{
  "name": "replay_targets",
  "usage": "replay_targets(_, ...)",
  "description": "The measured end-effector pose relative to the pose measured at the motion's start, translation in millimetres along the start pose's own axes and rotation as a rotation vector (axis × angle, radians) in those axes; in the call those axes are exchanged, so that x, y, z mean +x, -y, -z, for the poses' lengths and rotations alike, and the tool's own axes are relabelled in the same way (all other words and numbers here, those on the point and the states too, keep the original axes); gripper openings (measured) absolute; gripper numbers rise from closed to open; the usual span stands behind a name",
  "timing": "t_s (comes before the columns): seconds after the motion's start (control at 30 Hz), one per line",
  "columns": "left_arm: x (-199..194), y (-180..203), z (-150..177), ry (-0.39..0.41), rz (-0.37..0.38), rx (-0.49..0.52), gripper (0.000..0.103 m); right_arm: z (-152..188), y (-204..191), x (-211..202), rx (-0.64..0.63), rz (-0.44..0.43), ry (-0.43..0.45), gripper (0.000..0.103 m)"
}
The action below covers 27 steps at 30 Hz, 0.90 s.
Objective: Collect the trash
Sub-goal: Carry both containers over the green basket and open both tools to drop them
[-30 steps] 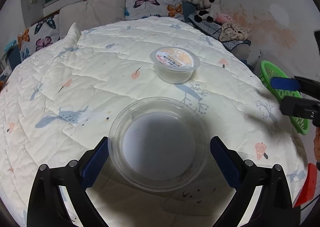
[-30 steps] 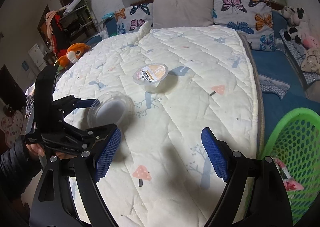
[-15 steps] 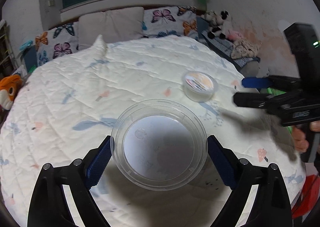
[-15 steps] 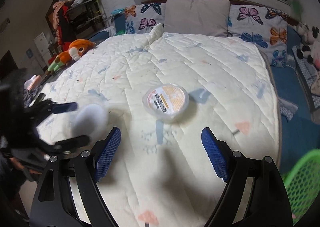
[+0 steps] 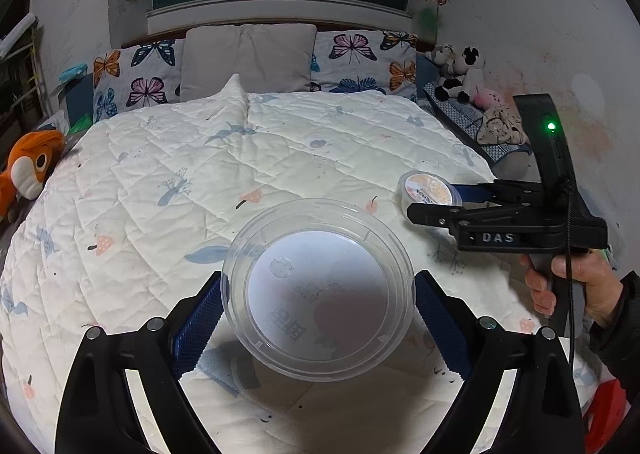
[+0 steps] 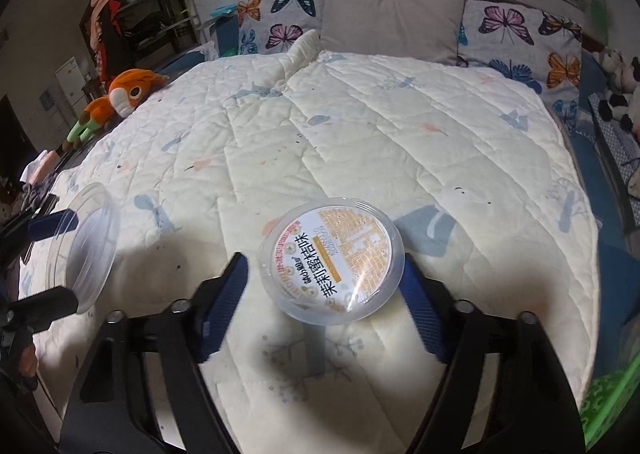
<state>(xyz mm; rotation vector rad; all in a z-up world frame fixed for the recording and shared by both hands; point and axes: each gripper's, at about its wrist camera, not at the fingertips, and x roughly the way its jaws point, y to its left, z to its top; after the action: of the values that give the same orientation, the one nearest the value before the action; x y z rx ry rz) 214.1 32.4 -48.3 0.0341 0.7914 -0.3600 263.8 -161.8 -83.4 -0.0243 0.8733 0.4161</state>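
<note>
While the left claw (image 5: 318, 324) grips the bowl (image 5: 318, 296), the tub (image 6: 331, 259) on the bed (image 6: 360, 126) sits between the right claw's (image 6: 324, 296) closing jaws, left pad not yet touching.

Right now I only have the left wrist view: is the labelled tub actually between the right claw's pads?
Observer: Yes. The labelled tub sits on the quilt between the right claw pads; the jaws have just been closing, and a gap shows at the left pad.
Operator: Where's the trash basket?
Observer: A green basket shows at the right wrist view's lower right corner, beside the quilt's edge.
Operator: And my clear tub?
Observer: Seen side-on there, the clear tub is tilted between the left claw pads.
</note>
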Motion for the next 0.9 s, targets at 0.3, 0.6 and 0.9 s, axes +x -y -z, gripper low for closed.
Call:
replay_targets(0.3,-1.9,10.6,-3.0,0.007,0.016,-0.002,0.089,14.2,5.3,-39.1,0.016,0.004,0.040,0.065)
replay_targets(0.6,-4.4,54.2,-9.1,0.012,0.074,0.030,0.089,48.7,22.3,-93.6,0.066,0.042,0.057,0.065)
replay_targets(0.9,-2.0,127.4,-21.0,0.015,0.175,0.110,0.089,99.4,59.2,-155.7,0.163,0.121,0.081,0.065)
